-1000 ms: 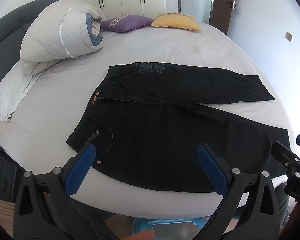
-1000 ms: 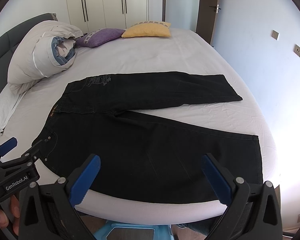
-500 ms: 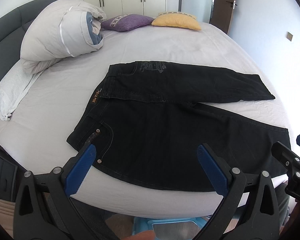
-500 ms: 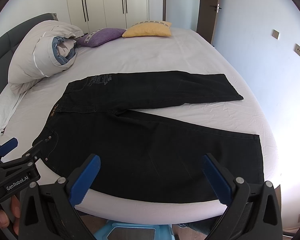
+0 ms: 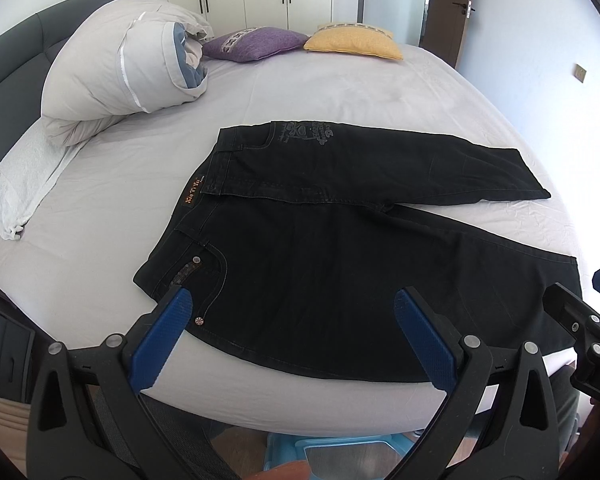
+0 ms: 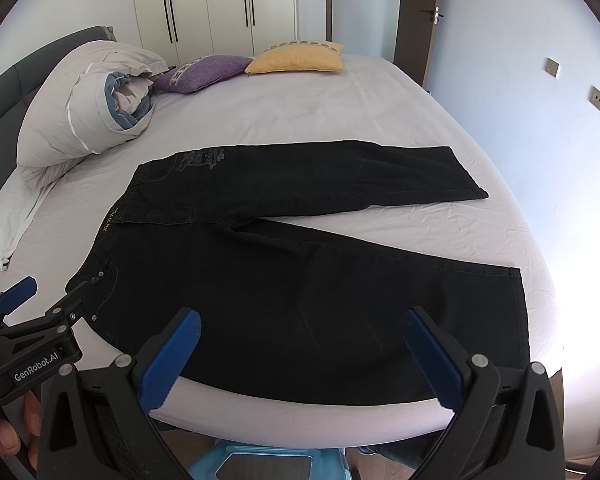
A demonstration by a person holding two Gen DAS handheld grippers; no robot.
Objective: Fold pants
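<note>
Black pants (image 5: 340, 248) lie flat on the bed, waistband to the left, both legs spread apart to the right; they also show in the right wrist view (image 6: 300, 272). My left gripper (image 5: 292, 320) is open and empty, hovering at the bed's front edge over the waist and near leg. My right gripper (image 6: 304, 344) is open and empty, above the near leg at the front edge. Each gripper shows at the side of the other's view: the right one (image 5: 588, 320), the left one (image 6: 28, 320).
The white bed sheet (image 5: 340, 92) stretches behind the pants. A rolled duvet (image 5: 124, 64) and a white pillow (image 5: 16, 184) lie at the left. Purple (image 5: 256, 42) and yellow (image 5: 352, 40) cushions sit at the back. A blue stool (image 6: 268, 460) stands below.
Both grippers have drifted slightly; the view of the pants has shifted only a little. The pants have not moved.
</note>
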